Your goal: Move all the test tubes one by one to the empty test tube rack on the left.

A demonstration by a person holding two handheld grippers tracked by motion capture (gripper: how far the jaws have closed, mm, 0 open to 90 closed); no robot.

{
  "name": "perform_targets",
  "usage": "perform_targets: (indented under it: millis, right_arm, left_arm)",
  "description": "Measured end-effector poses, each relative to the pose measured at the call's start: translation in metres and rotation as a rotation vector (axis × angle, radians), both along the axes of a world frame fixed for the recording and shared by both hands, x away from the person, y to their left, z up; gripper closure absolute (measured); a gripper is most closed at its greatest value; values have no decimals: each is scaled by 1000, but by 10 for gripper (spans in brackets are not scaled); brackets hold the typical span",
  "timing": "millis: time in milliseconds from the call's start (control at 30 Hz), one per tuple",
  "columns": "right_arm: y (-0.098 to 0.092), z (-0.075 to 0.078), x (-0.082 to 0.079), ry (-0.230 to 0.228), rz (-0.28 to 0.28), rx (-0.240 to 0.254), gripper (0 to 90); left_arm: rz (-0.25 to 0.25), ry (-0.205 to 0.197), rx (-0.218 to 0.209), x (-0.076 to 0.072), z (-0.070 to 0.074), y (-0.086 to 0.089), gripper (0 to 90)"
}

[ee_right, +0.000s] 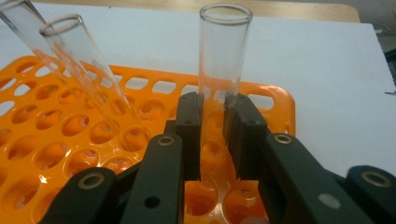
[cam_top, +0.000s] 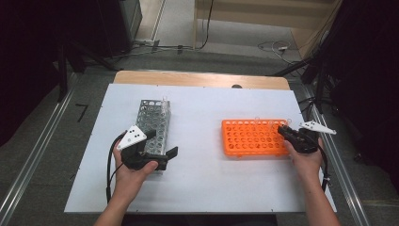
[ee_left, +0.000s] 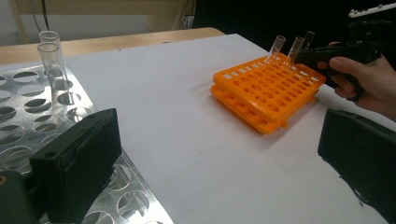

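One glass tube [ee_right: 223, 60] stands between the jaws of my right gripper [ee_right: 213, 121], and that is the thing I care about now. My two black jaws are pressed on it, one on each side, low on the glass. The tube stands straight up, its open mouth on top and its bottom end down in a hole of the orange rack [ee_right: 56, 135]. It sits in the row at the rack's right edge, the side closest to my right hand [cam_top: 306, 157]. So its long way runs up and down, and I think the next move must go the same way: straight up, so the glass slides out of the hole and does not catch on the plastic. Two more tubes [ee_right: 88, 88] lean in the rack just to the left of mine, close but not touching it, so I should not swing that way. My left gripper [cam_top: 162, 150] is far off across the white table [cam_top: 202, 188], beside the metal rack [cam_top: 153, 120], where two tubes [ee_left: 51, 60] stand at the far corner. Its jaws are wide apart and hold nothing.
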State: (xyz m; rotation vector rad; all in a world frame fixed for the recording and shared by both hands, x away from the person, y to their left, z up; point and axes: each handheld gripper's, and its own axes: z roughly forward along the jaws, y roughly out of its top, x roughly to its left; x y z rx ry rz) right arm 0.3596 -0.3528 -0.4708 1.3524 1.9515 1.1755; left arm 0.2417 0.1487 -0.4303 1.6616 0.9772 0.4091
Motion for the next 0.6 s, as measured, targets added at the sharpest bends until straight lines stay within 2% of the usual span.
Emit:
perform_targets:
  millis: [333,600]
  right_arm:
    - [-7,16,-9,-51,1,34,738]
    - [-14,32,-21,-62,-1,44,738]
  left_arm:
    - [-4,-1,3,-1,1,-1,0]
    - [-5,-4,3,-1,1,-1,0]
